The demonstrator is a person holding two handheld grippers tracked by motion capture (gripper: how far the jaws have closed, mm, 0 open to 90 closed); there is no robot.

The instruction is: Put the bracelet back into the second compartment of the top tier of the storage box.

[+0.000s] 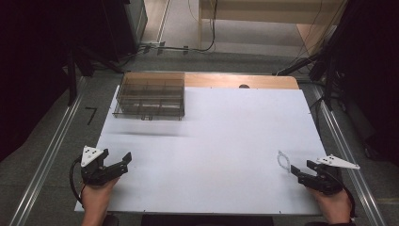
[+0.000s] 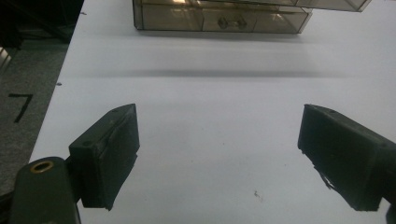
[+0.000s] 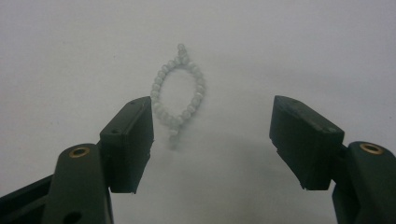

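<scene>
Bead loop (image 3: 178, 91) lies flat on white board (image 1: 211, 155), near right edge, just ahead of right gripper (image 1: 297, 171); jaws wide, nothing held, loop close to one jaw tip. Left gripper (image 1: 121, 162) near front-left corner, jaws wide, empty. Clear drawer box (image 1: 150, 95) at far-left edge; mid-board bare betw. them.

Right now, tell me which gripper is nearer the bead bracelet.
Right. The right gripper sits just short of the bead bracelet, open. The left gripper is across the white table, far from it.
</scene>
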